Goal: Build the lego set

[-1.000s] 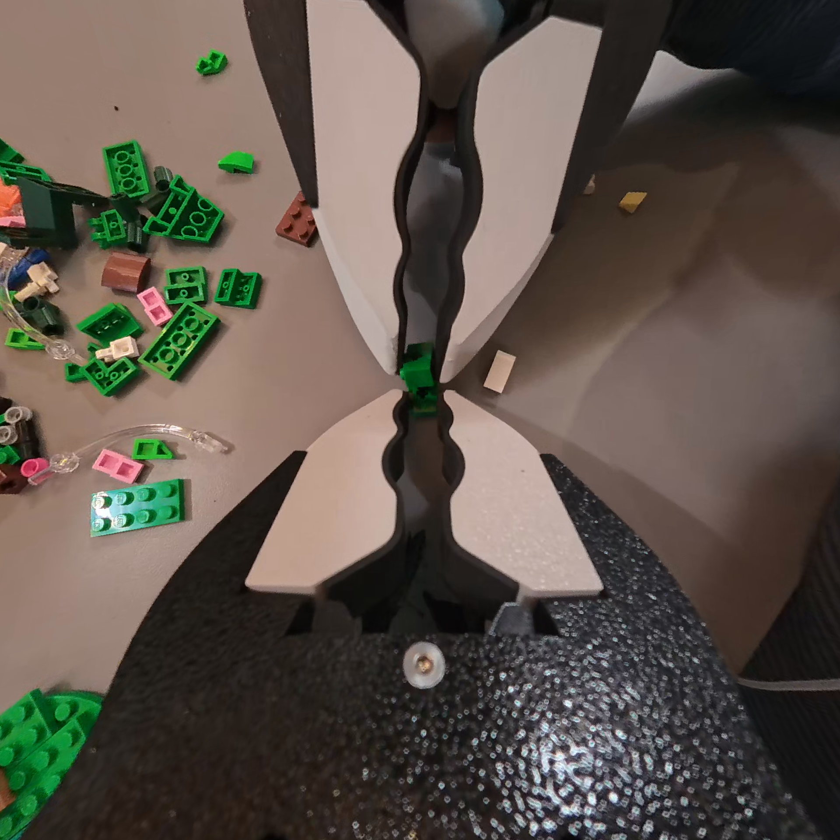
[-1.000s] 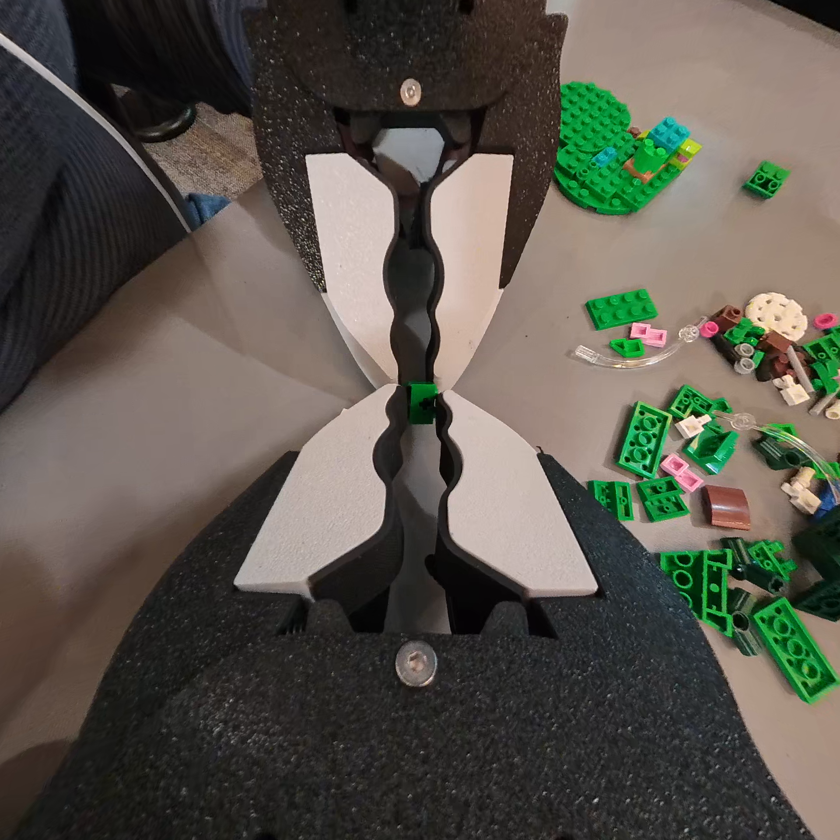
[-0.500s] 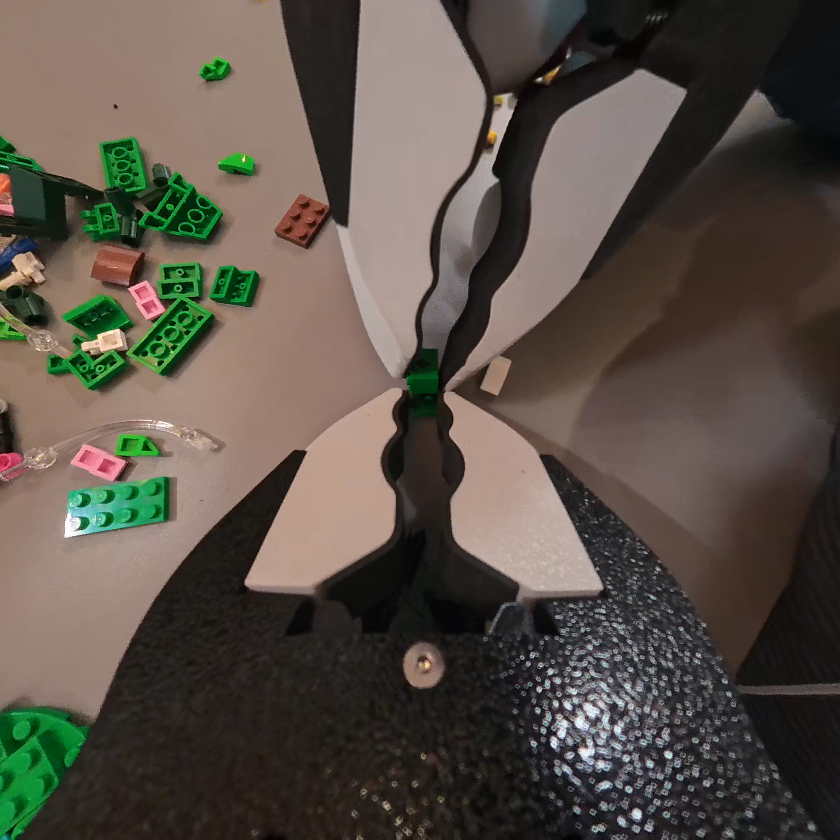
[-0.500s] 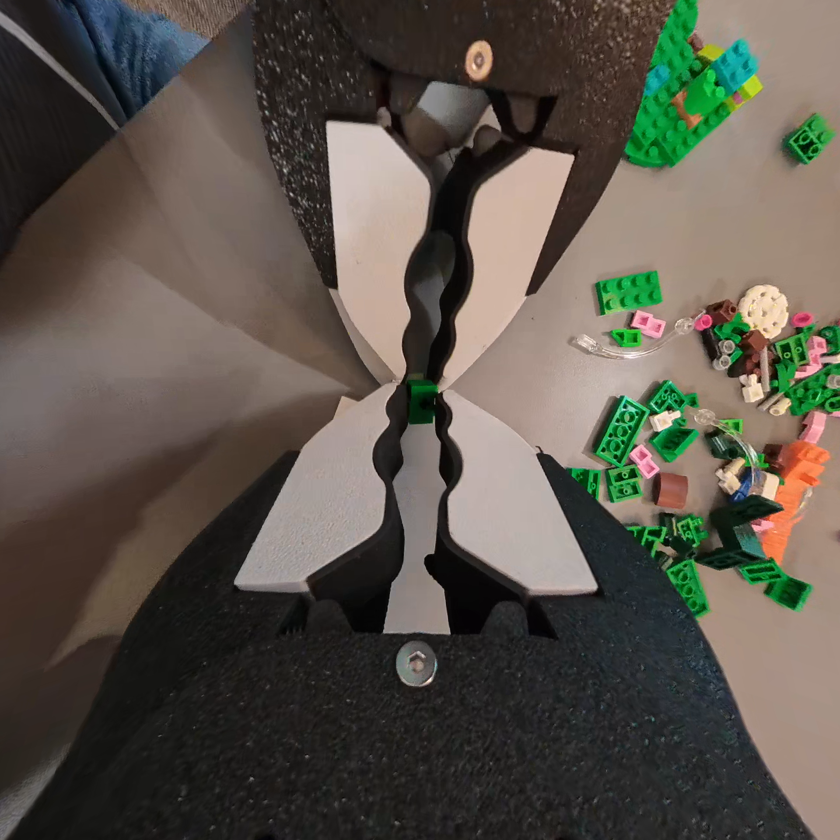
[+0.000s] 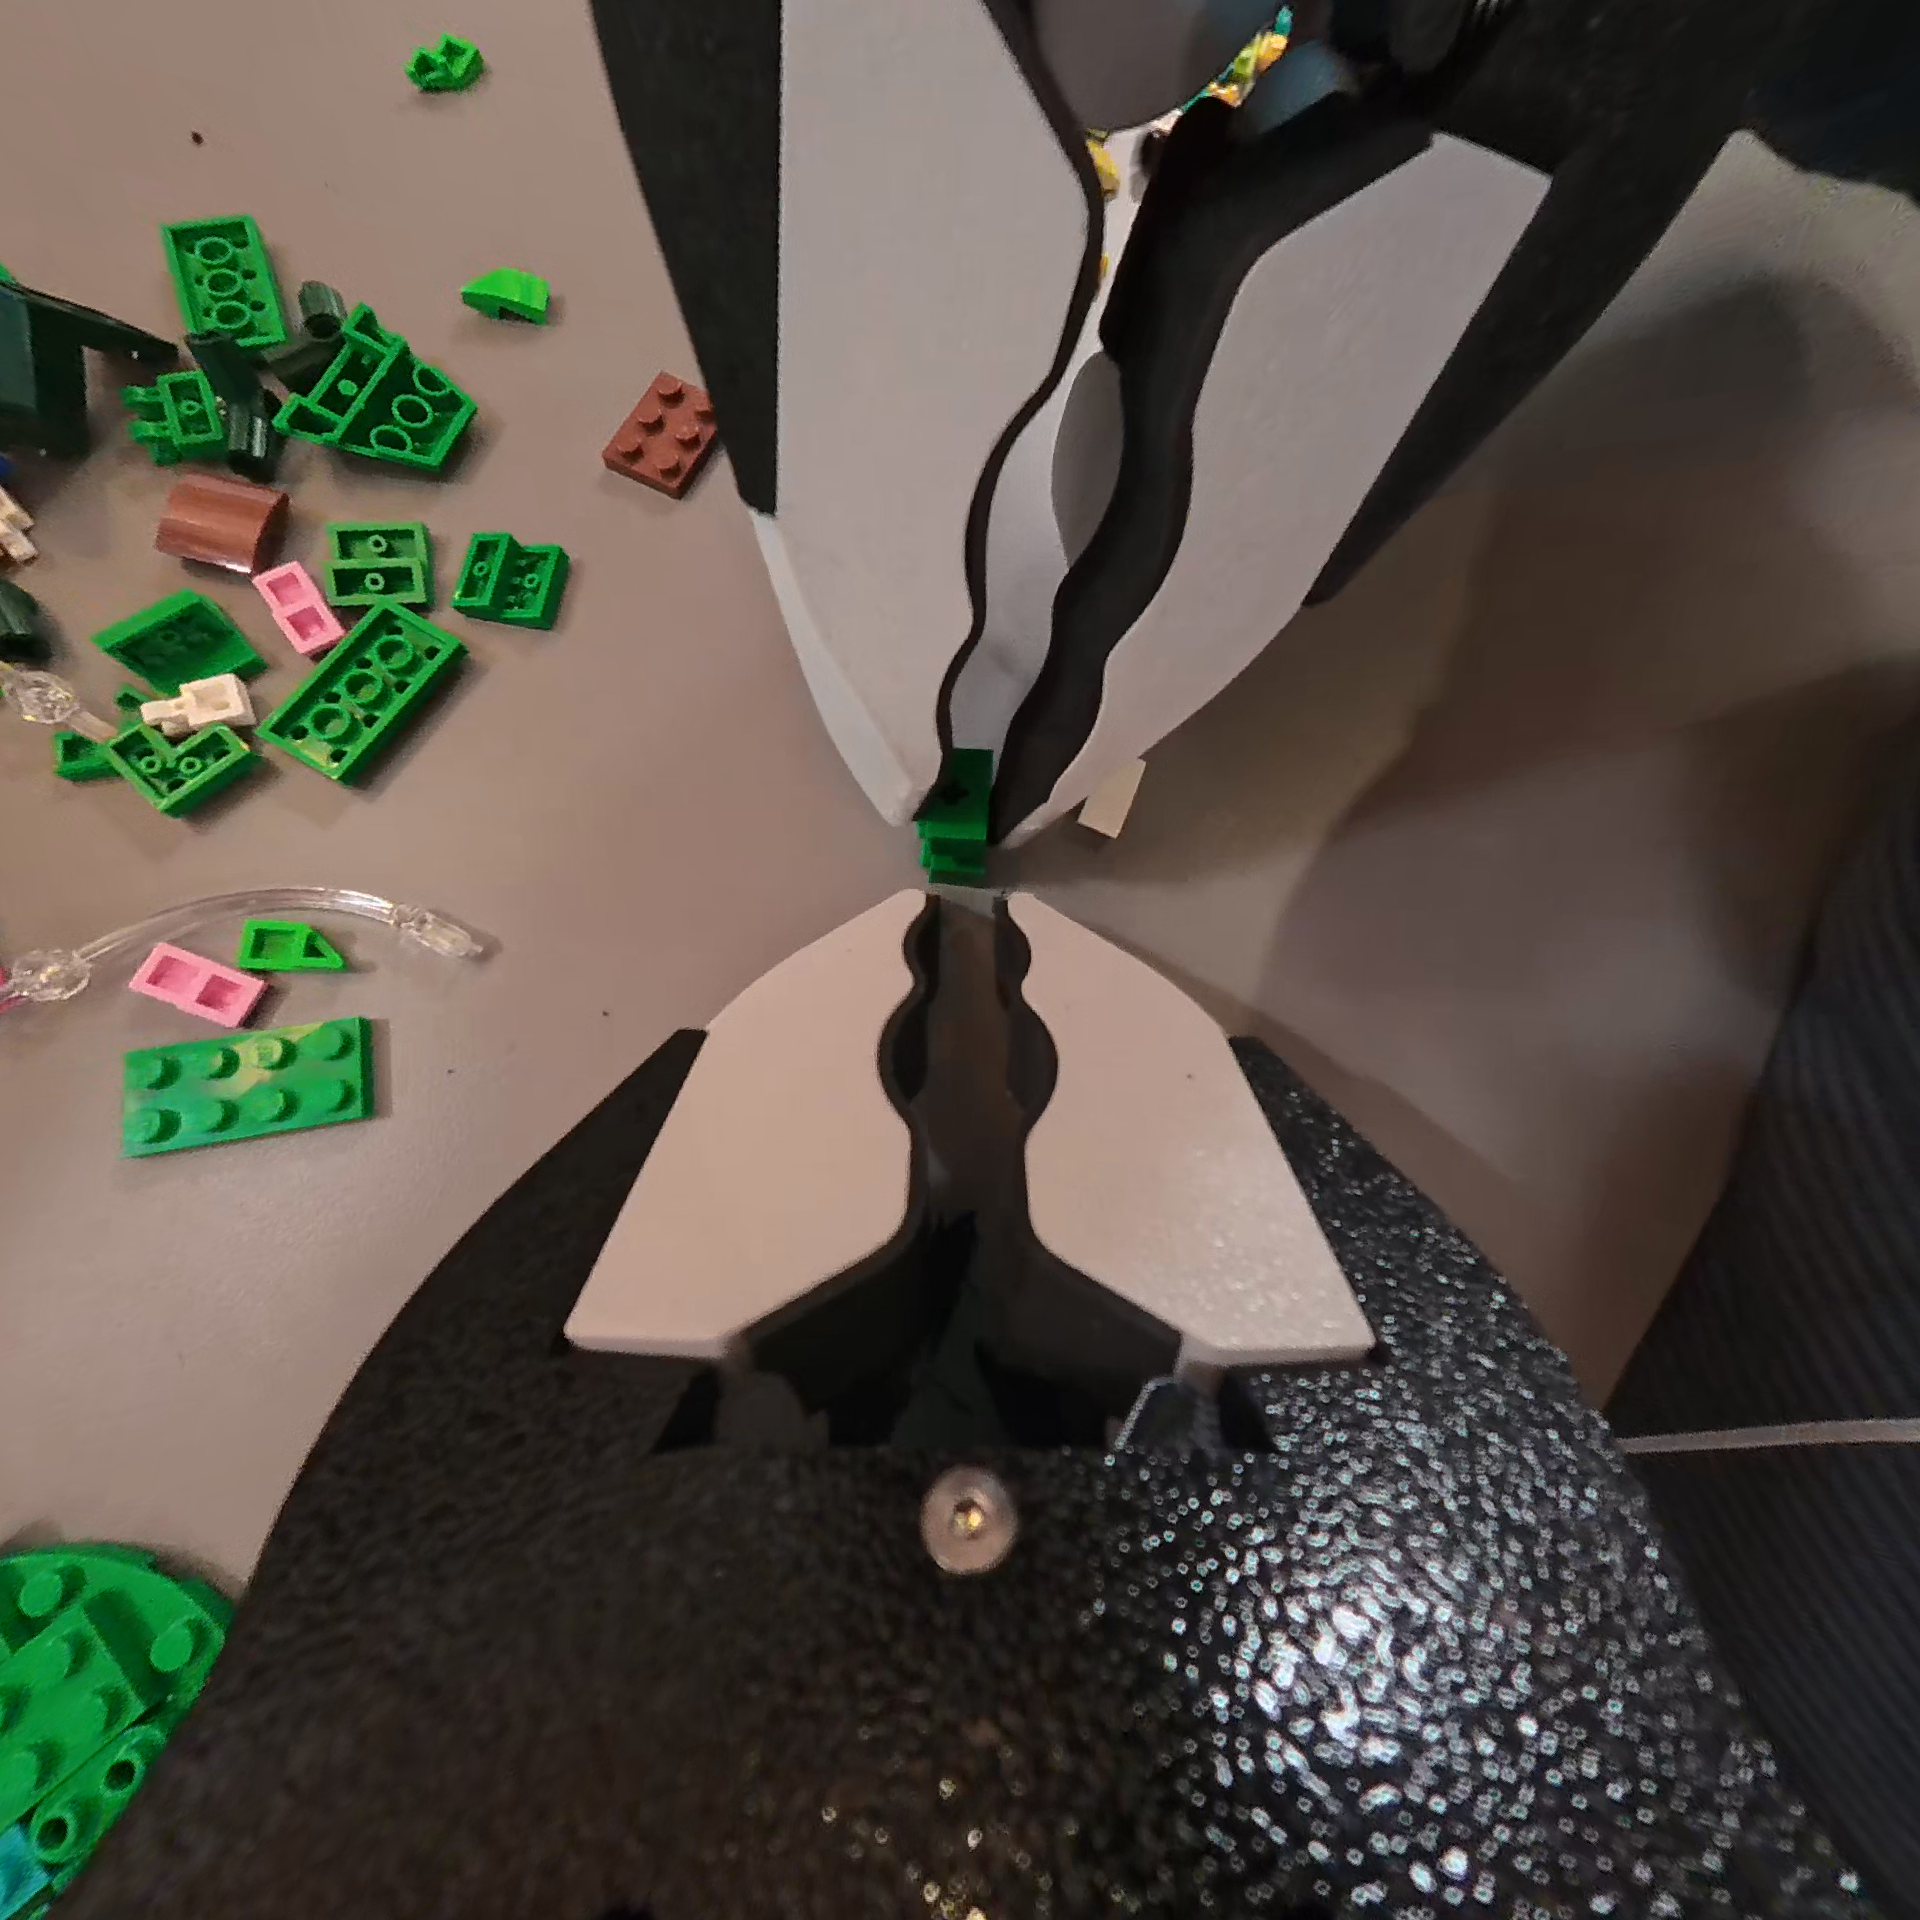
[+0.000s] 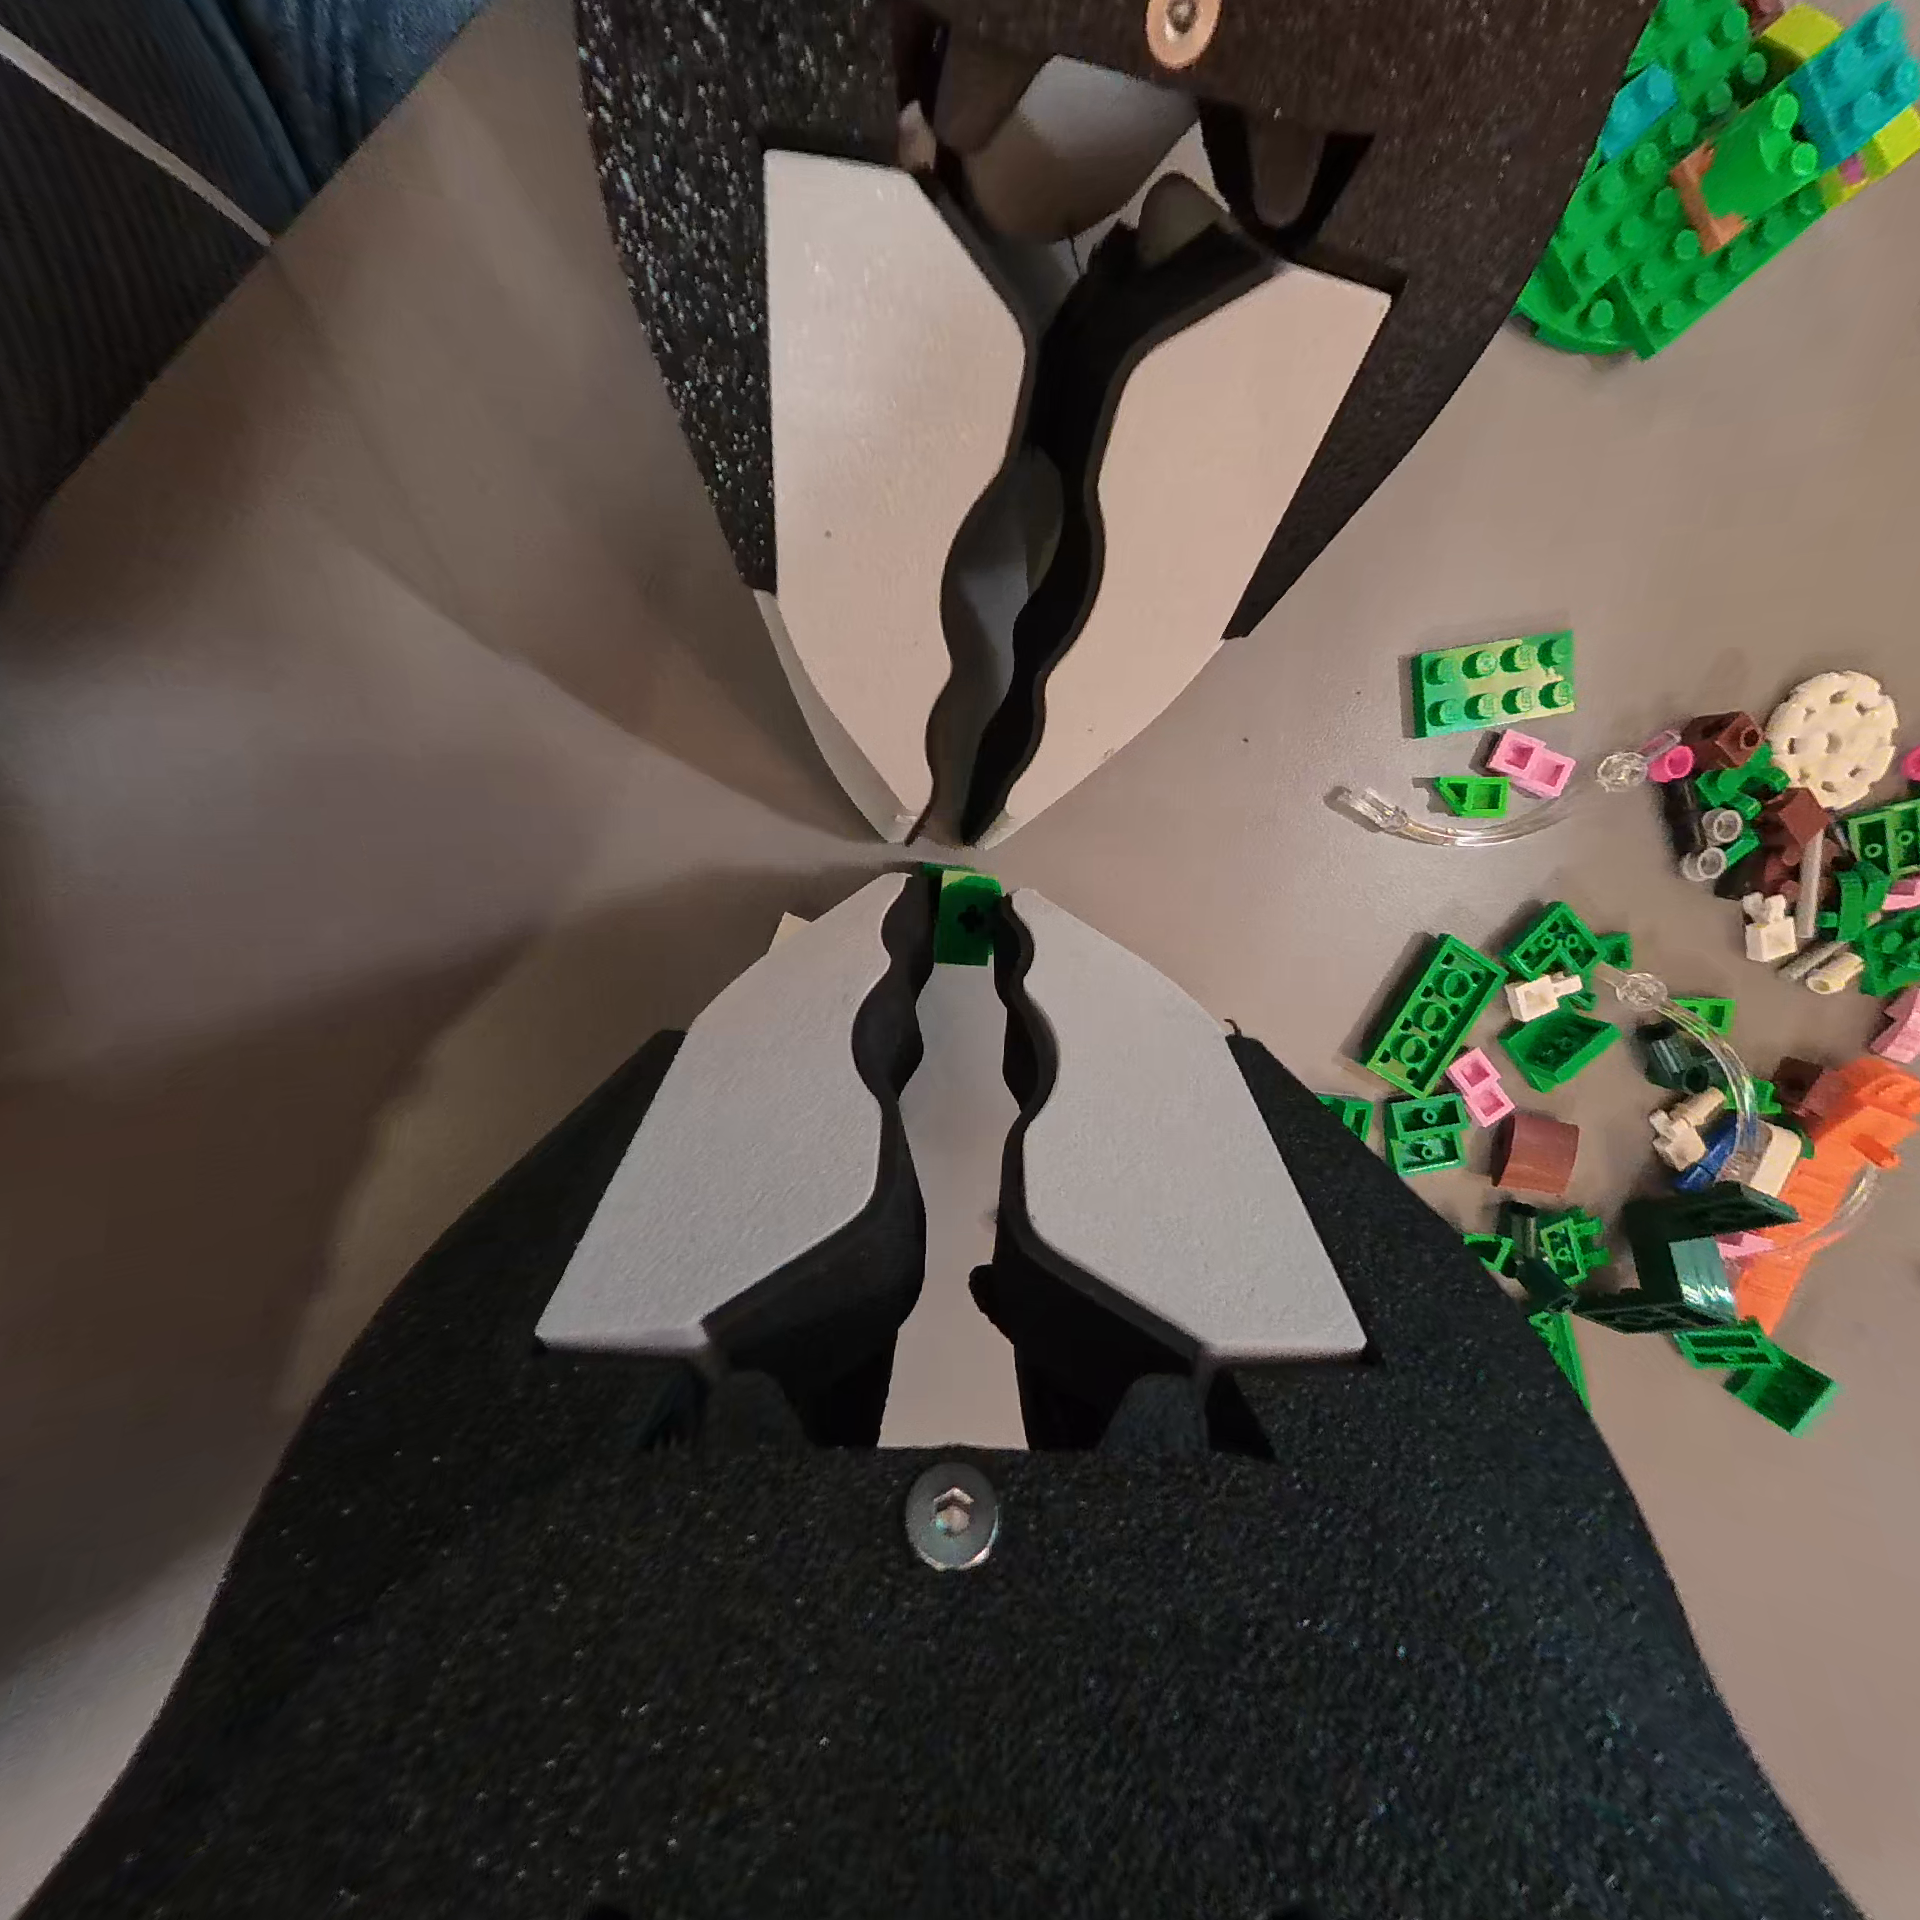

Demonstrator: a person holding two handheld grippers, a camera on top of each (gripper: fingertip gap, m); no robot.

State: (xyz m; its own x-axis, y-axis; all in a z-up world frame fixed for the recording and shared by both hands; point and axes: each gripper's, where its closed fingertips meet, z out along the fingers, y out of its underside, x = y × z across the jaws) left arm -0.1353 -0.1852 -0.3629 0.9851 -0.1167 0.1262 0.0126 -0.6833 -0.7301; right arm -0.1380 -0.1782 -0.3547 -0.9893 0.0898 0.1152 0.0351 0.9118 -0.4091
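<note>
My right gripper (image 6: 961, 894) is shut on a small green lego piece (image 6: 966, 920) held at its tips above the grey table. In the left wrist view that piece (image 5: 951, 831) looks like small green parts stacked together, pinched in the right gripper (image 5: 961, 821) coming in from the top. My left gripper (image 5: 966, 896) has its jaws close together with nothing between them, its tips just short of the piece. In the right wrist view the left gripper (image 6: 940, 831) faces mine tip to tip.
Loose green, pink, brown and white pieces (image 5: 343, 686) lie left of the grippers, with a brown plate (image 5: 663, 433) and a green plate (image 5: 247, 1084). A round green base build (image 6: 1683, 197) sits beyond. A small white tile (image 5: 1110, 800) lies under the grippers. The table edge (image 5: 1621, 1299) runs at right. The grippers are tip to tip, or close to it. From either gripper's tips it is about 11 centimetres to the green plate (image 5: 247, 1084). It is also in sight in the right wrist view (image 6: 1500, 680).
Both grippers held the green piece tip to tip before. Now the left gripper is off it and a small gap has opened; the piece stays in the right gripper. Both grippers have tilted.
</note>
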